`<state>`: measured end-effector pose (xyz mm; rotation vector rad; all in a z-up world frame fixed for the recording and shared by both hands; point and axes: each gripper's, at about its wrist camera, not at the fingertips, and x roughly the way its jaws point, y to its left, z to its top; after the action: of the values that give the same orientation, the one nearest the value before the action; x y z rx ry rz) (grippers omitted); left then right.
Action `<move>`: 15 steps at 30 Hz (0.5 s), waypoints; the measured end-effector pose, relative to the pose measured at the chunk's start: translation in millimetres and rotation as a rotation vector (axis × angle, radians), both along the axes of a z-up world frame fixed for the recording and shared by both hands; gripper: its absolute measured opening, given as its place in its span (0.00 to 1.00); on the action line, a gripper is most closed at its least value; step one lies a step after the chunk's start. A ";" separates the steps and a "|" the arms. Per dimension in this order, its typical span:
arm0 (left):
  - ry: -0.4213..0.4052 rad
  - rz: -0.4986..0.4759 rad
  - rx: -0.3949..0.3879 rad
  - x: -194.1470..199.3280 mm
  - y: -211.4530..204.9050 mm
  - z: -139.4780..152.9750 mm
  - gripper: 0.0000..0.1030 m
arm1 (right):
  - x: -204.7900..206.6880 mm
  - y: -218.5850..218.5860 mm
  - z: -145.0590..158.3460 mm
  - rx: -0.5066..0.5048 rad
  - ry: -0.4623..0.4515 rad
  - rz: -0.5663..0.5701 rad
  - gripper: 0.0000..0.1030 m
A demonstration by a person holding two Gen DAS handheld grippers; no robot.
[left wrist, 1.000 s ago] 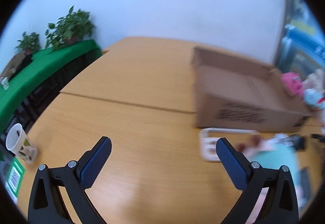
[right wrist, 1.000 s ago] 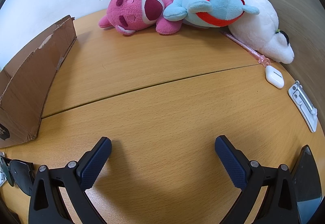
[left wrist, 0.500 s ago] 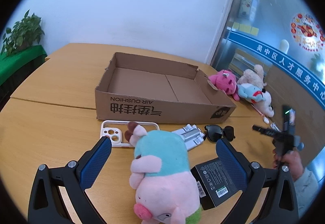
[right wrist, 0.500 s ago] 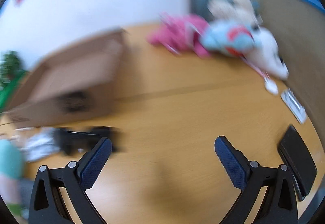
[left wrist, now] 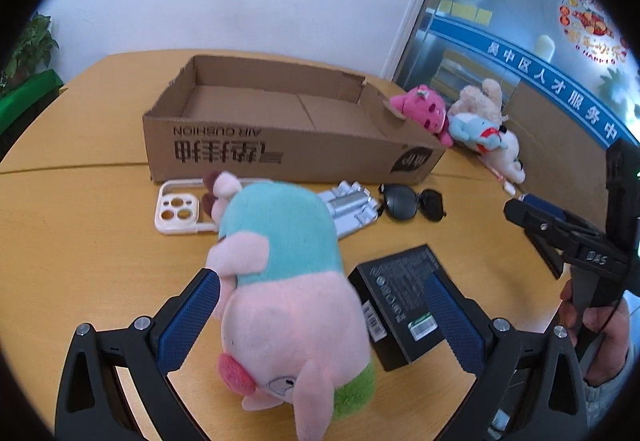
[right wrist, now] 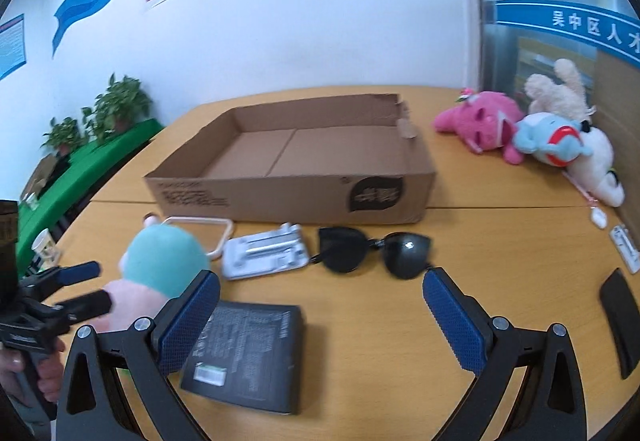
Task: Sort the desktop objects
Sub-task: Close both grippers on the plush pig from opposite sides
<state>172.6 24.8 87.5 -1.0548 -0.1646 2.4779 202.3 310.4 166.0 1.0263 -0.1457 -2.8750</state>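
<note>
The left gripper (left wrist: 320,305), jaws apart, is straddling the pink-and-teal plush pig (left wrist: 284,281); the right gripper (right wrist: 320,313) is hovering wide open above the wooden table (right wrist: 380,321).

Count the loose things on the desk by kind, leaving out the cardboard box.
Plush toys: 4, the pig, pink, blue, white.
Sunglasses: 1
Phone case: 1
Black box: 1
Silver pack: 1
Total: 8, small items at the right edge excluded.
</note>
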 end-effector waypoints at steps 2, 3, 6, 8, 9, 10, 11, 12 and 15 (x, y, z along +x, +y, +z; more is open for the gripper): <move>-0.031 -0.005 -0.009 -0.5 -0.3 -11.1 0.87 | 1.8 -9.9 -2.8 -0.008 -0.005 0.037 1.00; -0.048 0.002 -0.022 -1.2 -1.1 -16.7 0.85 | 1.9 -16.6 -4.2 -0.019 -0.007 0.069 0.99; -0.069 0.020 -0.055 -1.8 -5.8 -27.8 0.73 | 0.2 -33.1 -8.1 -0.051 -0.011 0.142 0.96; -0.069 0.016 -0.024 -0.5 -11.5 -29.2 0.73 | -5.0 -42.1 -12.8 -0.099 -0.032 0.200 0.89; -0.073 0.011 -0.018 -0.2 -13.3 -30.0 0.73 | -8.7 -47.2 -15.8 -0.123 -0.047 0.230 0.82; -0.074 0.008 -0.016 0.2 -14.0 -30.5 0.73 | -14.0 -53.9 -19.5 -0.142 -0.066 0.255 0.75; -0.076 0.007 -0.013 0.6 -14.9 -30.8 0.73 | -18.6 -59.1 -22.8 -0.157 -0.086 0.274 0.73; -0.079 0.005 -0.008 1.0 -16.2 -31.4 0.73 | -25.9 -65.6 -27.4 -0.183 -0.115 0.298 0.73; -0.093 -0.001 0.010 0.8 -20.0 -34.0 0.72 | -45.3 -80.7 -37.5 -0.252 -0.188 0.347 0.74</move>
<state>173.4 4.9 53.5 -1.1664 -0.2048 2.4252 157.1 229.6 128.5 1.1409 -0.3006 -2.3799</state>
